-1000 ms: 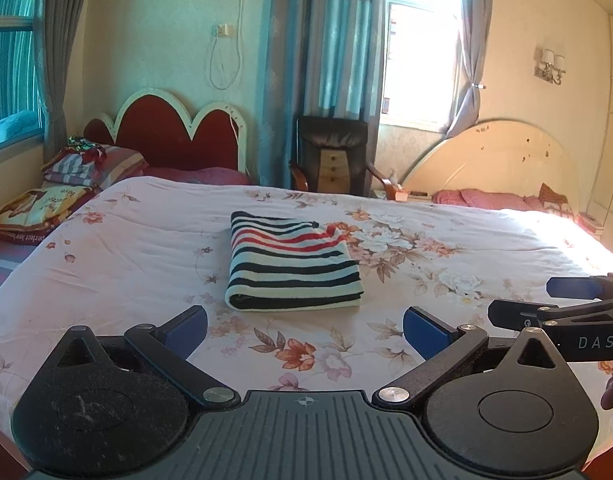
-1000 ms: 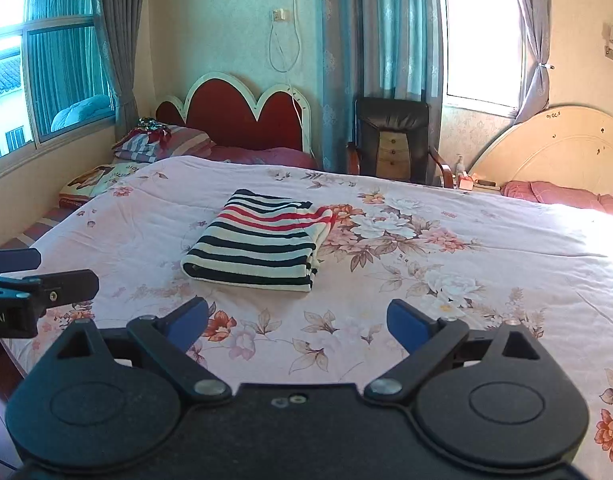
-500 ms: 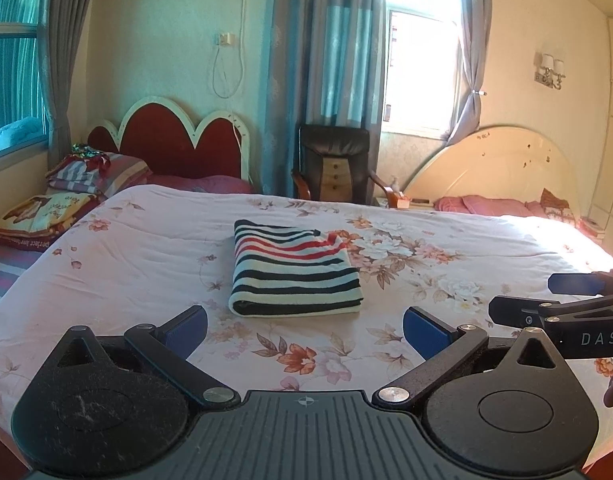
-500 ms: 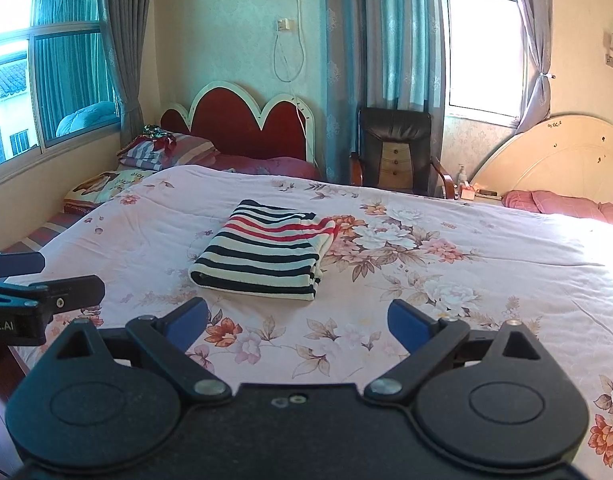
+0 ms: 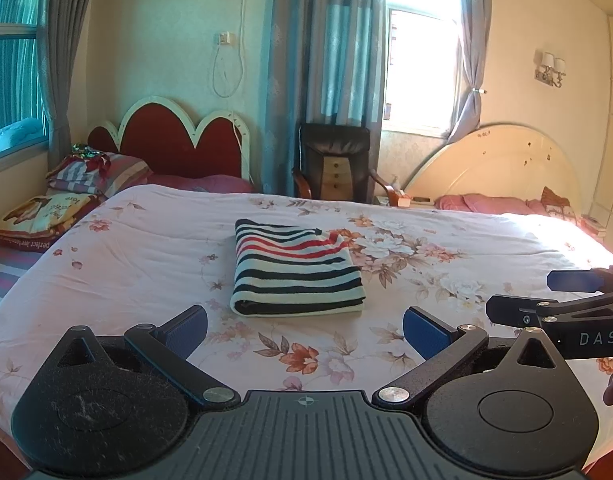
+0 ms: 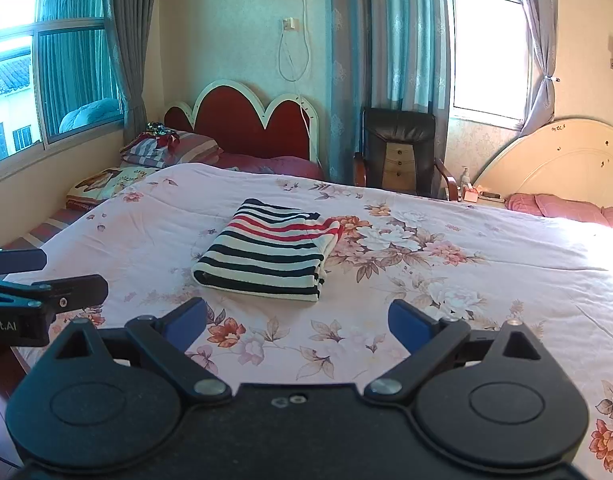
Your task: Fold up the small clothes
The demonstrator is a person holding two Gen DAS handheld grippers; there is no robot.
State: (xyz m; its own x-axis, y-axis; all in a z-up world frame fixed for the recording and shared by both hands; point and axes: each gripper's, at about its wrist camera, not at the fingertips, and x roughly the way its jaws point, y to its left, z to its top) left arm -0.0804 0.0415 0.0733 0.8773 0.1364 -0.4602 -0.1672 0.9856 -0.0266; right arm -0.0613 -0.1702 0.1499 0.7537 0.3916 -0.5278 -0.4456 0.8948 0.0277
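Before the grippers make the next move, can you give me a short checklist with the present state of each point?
1. Striped garment lies folded flat on the bed cover: ok.
2. Left gripper open and holding nothing: ok.
3. Right gripper open and holding nothing: ok.
4. Both grippers apart from the garment, not touching it: ok.
5. Fold edges even: cannot tell; the far right corner looks a little loose.
6. Another garment waiting to be folded: cannot tell, none shows on the cover.
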